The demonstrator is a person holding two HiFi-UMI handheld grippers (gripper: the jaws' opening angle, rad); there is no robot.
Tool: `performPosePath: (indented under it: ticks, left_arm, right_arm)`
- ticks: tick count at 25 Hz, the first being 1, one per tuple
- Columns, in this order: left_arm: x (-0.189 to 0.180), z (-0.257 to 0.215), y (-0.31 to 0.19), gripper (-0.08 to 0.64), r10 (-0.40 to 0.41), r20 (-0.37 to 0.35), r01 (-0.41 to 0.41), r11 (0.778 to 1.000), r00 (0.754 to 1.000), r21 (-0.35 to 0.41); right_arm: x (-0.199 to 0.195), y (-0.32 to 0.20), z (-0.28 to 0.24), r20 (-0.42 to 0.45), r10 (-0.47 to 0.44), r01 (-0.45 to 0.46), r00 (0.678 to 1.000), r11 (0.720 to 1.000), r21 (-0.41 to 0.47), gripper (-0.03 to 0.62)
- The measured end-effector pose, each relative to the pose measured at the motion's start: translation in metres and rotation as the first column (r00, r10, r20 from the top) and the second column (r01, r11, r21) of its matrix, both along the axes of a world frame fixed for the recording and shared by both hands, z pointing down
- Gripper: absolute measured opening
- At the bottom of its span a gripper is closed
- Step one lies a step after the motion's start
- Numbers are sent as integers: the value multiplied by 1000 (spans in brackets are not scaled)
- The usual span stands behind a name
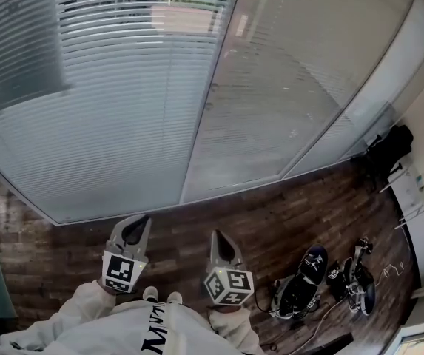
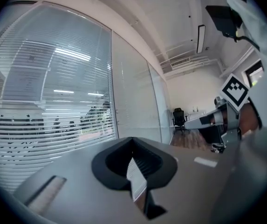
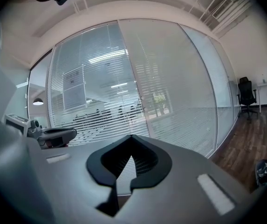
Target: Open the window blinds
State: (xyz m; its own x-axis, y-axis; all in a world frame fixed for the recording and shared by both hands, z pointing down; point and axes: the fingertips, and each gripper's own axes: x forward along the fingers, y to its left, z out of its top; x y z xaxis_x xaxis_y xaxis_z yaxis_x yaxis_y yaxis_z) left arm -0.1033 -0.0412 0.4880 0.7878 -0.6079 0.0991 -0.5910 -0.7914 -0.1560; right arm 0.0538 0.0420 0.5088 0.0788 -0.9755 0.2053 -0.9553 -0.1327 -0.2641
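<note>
White slatted blinds hang behind tall glass panels in front of me. The left panel's blinds (image 1: pixel 101 117) let some of the room beyond show through; the right panel's blinds (image 1: pixel 293 87) look closed. Both grippers are held low, short of the glass and touching nothing. My left gripper (image 1: pixel 139 222) points at the left panel with its jaws together and nothing in them. My right gripper (image 1: pixel 218 237) points toward the frame post (image 1: pixel 204 109) between the panels, shut and empty. The blinds (image 2: pixel 54 120) fill the left gripper view past the left gripper (image 2: pixel 133 160). The right gripper (image 3: pixel 132 157) faces the blinds (image 3: pixel 105 92).
Dark wood floor (image 1: pixel 271 213) runs along the foot of the glass. Bags and gear (image 1: pixel 308 279) lie on the floor at my right. A black chair (image 1: pixel 389 150) and a white desk (image 1: pixel 413 191) stand in the far right corner.
</note>
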Motion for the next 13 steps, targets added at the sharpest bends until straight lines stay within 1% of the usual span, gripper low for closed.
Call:
performPosePath:
  ticks: [4, 13]
  left_arm:
    - [11, -4, 4, 0, -3, -6, 3, 1000, 1000, 12]
    - [23, -2, 10, 0, -8, 3, 8, 1000, 1000, 10]
  right_arm:
    - [15, 5, 0, 19, 13, -13, 1000, 1000, 10, 0]
    - [30, 9, 8, 38, 12, -12, 999, 1000, -4, 0]
